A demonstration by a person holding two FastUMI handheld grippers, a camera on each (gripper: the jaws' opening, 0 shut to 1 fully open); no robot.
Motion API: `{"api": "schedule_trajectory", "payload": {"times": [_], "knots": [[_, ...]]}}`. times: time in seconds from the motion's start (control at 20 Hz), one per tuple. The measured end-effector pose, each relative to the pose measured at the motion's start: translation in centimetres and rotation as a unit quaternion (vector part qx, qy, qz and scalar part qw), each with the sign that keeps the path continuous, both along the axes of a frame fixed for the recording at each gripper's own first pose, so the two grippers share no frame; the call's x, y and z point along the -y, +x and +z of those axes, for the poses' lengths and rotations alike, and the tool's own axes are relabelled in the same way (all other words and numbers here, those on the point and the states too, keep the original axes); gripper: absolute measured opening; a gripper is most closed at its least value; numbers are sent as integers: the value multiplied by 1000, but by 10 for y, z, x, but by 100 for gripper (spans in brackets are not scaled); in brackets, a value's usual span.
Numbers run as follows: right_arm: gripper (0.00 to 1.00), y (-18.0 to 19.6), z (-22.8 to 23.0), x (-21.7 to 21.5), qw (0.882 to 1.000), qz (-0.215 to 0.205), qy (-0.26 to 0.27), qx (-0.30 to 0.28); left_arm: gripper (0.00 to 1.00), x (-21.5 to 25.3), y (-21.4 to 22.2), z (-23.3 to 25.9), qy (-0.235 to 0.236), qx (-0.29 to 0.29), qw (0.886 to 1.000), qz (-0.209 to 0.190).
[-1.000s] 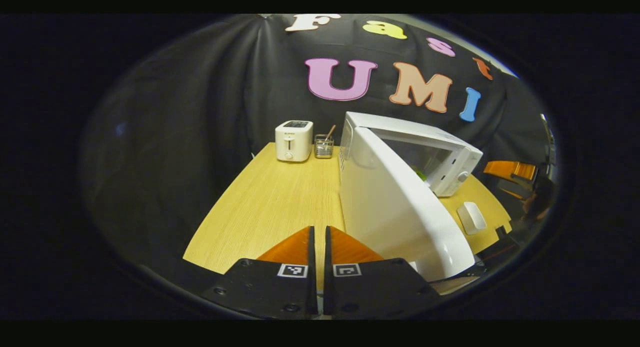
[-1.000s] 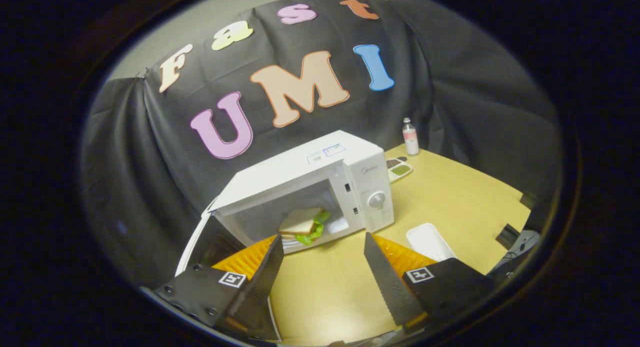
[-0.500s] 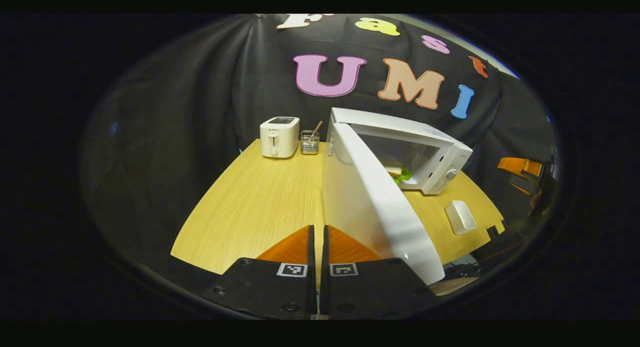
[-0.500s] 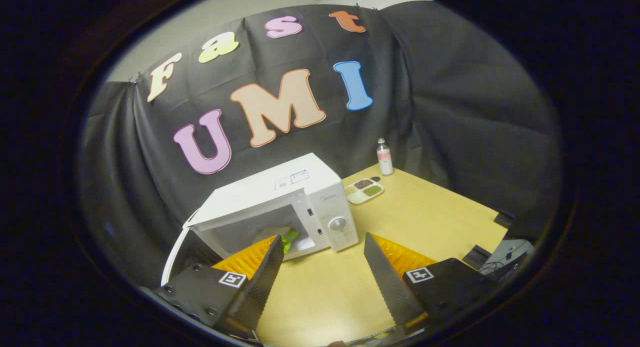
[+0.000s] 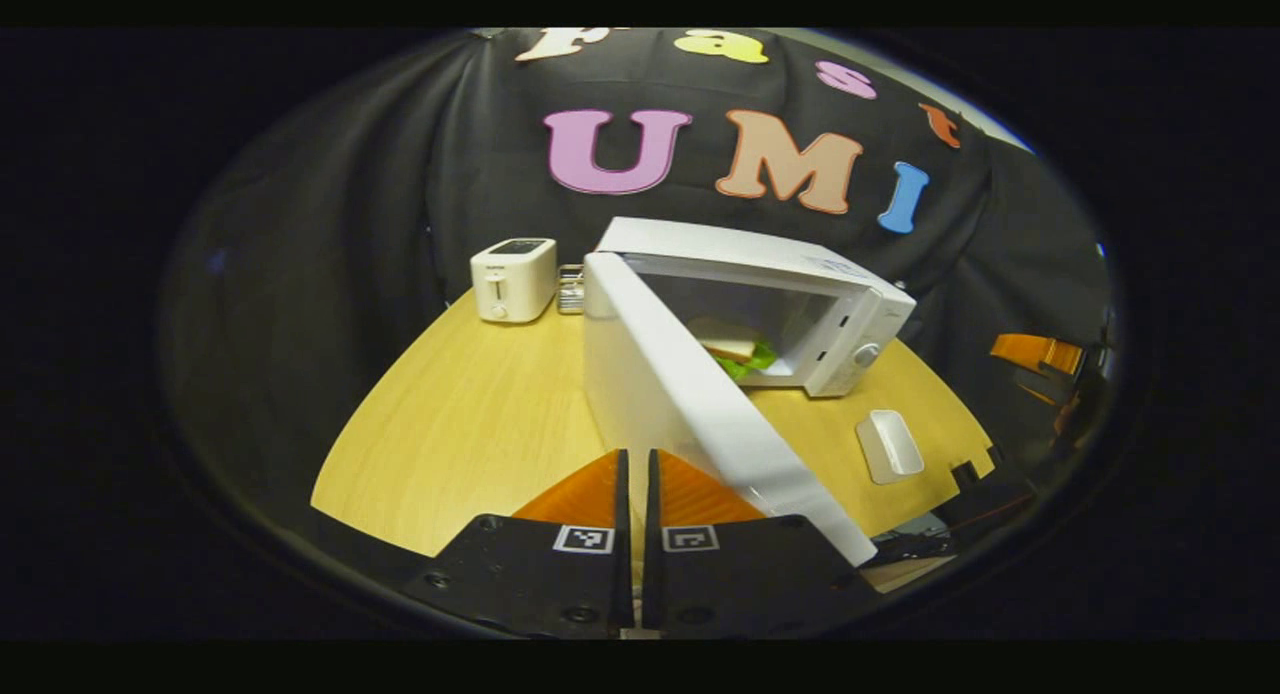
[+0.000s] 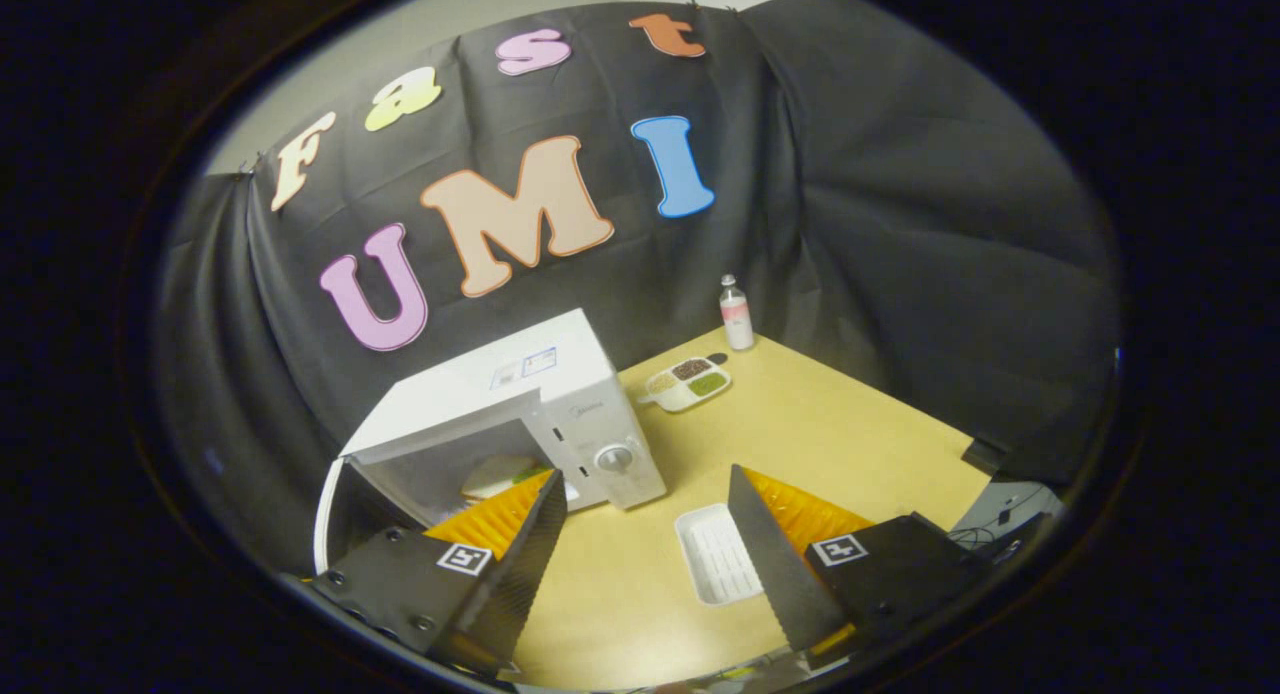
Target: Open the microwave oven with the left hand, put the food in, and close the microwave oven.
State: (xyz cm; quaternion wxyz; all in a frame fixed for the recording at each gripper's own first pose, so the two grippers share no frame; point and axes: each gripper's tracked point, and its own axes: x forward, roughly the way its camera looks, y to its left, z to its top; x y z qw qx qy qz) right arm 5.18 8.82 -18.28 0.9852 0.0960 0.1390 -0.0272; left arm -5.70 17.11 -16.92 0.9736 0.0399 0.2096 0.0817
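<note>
Sandwich (image 5: 738, 352): it sits inside the microwave oven (image 5: 770, 304).
Door (image 5: 700, 414): wide open, stiff and light; push your left gripper (image 5: 636, 494) on its outer edge.
Left jaws: closed, empty.
Right gripper (image 6: 645, 534) jaws: wide apart, empty.

Square black-and-white fiducial markers sit on the left gripper (image 5: 637, 474) and right gripper (image 6: 645, 534) finger mounts; they carry patterns, not letters. The microwave oven (image 6: 520, 414) has a small brand mark on its control panel and a sticker on its top, both too small to read. No other legible text.
</note>
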Motion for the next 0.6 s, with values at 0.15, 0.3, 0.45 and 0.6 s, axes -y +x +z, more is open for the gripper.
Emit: {"api": "schedule_trajectory", "payload": {"times": [0.15, 0.3, 0.45, 0.6], "knots": [[91, 6, 0, 16, 1000, 0, -2, -4, 4, 25, 15, -1, 1, 1, 1000, -14], [91, 10, -3, 32, 1000, -1, -2, -9, 4, 47, 30, 0, -2, 5, 1000, -27], [91, 12, -7, 45, 1000, 3, -4, -17, 4, 69, 45, 0, -6, 9, 999, -38], [99, 13, -10, 57, 1000, 8, -16, -24, 2, 88, 64, 1, -4, 15, 999, -49]]}}
